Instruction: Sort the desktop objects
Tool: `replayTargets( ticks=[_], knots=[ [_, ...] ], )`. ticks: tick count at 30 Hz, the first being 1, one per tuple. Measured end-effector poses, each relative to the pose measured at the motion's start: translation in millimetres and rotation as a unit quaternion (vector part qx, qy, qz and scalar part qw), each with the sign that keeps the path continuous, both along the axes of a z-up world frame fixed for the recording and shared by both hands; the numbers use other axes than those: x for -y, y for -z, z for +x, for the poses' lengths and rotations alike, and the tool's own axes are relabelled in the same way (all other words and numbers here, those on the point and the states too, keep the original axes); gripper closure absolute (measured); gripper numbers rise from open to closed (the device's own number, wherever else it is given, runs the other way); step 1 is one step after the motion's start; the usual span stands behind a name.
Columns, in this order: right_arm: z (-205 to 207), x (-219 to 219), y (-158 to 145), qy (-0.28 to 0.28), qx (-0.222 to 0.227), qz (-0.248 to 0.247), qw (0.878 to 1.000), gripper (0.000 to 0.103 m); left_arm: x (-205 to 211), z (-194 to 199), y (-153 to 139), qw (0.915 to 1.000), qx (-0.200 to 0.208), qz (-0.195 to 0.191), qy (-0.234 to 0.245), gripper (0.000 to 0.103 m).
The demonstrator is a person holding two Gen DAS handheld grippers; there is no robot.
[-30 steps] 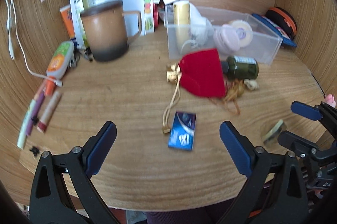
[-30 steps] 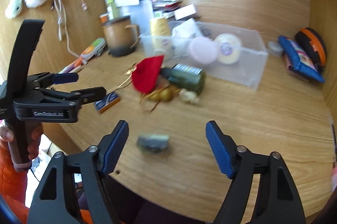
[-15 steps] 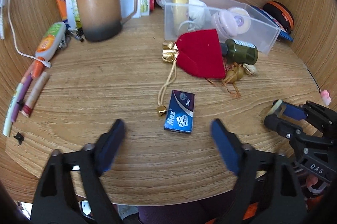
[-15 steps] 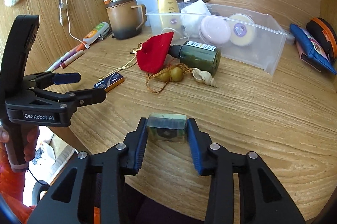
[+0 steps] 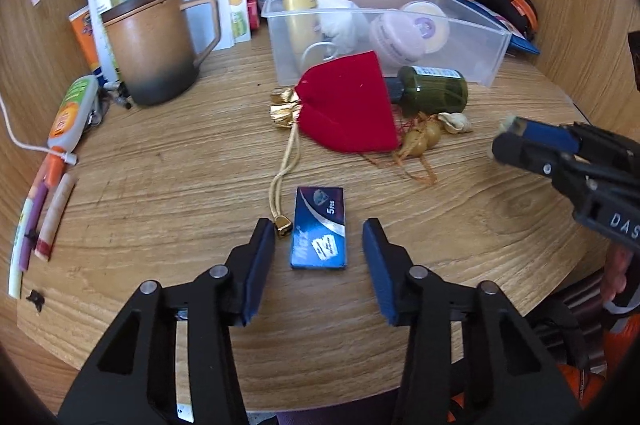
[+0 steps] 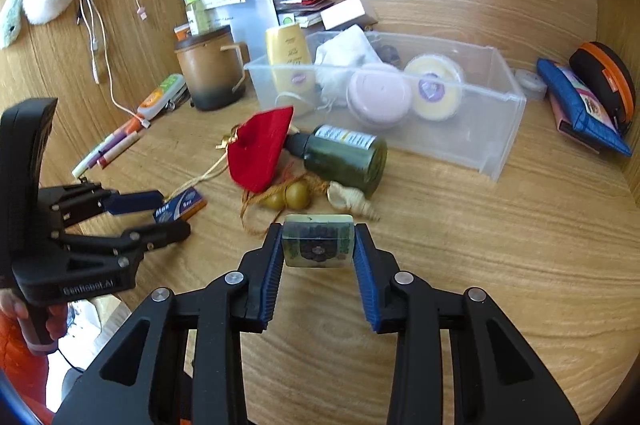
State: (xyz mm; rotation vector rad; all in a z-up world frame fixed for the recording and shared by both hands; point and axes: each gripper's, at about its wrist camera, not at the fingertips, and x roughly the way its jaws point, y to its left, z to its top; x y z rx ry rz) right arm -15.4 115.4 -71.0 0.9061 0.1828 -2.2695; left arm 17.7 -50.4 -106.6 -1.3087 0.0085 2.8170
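Note:
My right gripper point(image 6: 318, 243) is shut on a small green block point(image 6: 318, 240) with a dark flower pattern, held above the wooden desk. It shows from the side in the left wrist view point(image 5: 516, 141). My left gripper point(image 5: 319, 245) is open, its fingers on either side of a flat blue box point(image 5: 320, 233) that lies on the desk, not gripping it. The blue box point(image 6: 180, 209) and left gripper point(image 6: 160, 215) show in the right wrist view. A clear plastic bin point(image 6: 496, 129) at the back holds a yellow tube, a white cloth and two round tins.
A red pouch point(image 5: 348, 103) with gold cord, a green bottle point(image 5: 434, 89), a small gourd point(image 5: 418, 141) and a shell point(image 5: 456, 121) lie mid-desk. A brown mug point(image 5: 154, 51), a glue tube point(image 5: 72, 113) and pens point(image 5: 40, 221) are left. Blue and orange cases point(image 6: 588, 101) are right.
My left gripper moved forward to the blue box and narrowed around it. My right gripper closed on the green block and lifted it off the desk.

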Motion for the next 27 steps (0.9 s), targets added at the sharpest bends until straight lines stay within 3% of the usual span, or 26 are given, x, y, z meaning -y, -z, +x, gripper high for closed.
replayTargets(
  ticks=[7,19,27],
  knots=[
    [-4.8,-2.8,-8.2,0.002,-0.005,-0.016,1.0,0.072,0.5,-19.8,-0.4,0.9999,0.002,0.01,0.008,0.077],
    [-14.3,-4.9,-15.6,0.003,-0.005,-0.03,1.0,0.072,-7.1,-18.4,-1.5,0.9999,0.006,0.008,0.002,0.077],
    [-21.4,-0.4,-27.0,0.001,-0.018,-0.028,0.999,0.072,-16.2,-18.7,-25.8,0.9995,-0.027,0.011,0.012,0.077]
  ],
)
